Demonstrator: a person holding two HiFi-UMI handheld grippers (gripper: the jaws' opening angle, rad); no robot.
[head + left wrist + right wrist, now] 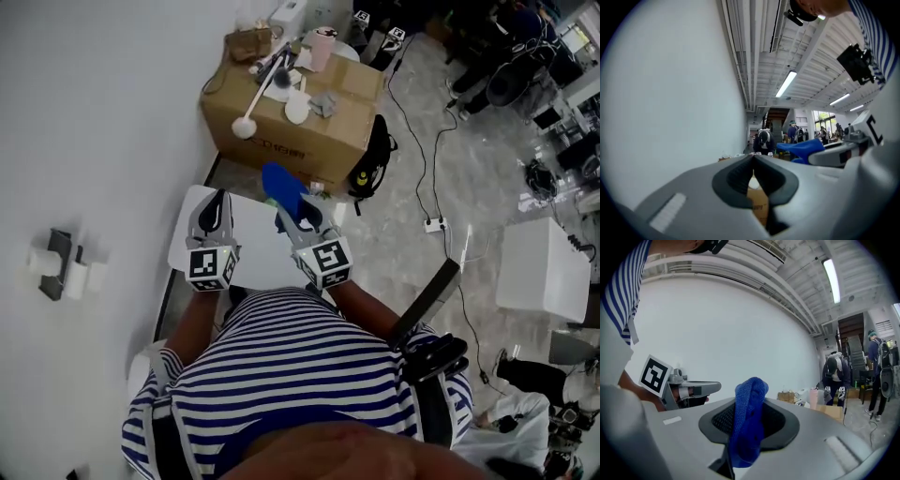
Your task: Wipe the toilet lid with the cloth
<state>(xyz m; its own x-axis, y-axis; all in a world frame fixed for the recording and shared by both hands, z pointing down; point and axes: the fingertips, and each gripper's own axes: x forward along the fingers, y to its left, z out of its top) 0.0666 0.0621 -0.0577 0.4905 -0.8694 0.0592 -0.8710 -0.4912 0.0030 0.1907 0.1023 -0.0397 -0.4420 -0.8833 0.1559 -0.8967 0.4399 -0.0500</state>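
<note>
A white toilet lid [255, 251] lies below me against the wall. My right gripper [292, 208] is shut on a blue cloth [279, 181], held above the lid's far edge. In the right gripper view the blue cloth [747, 423] stands folded between the jaws of the right gripper [751, 404]. My left gripper [217, 202] hovers over the lid's left part. Its jaws meet with nothing between them, as the left gripper [753, 158] shows in its own view. There the blue cloth [804, 149] shows at the right.
A cardboard box [309, 127] behind the toilet carries a white brush [258, 103], a pink cup [323, 45] and small items. A black bag [377, 155] leans on the box. A power strip [433, 224] lies on the floor, a white box [542, 272] farther right.
</note>
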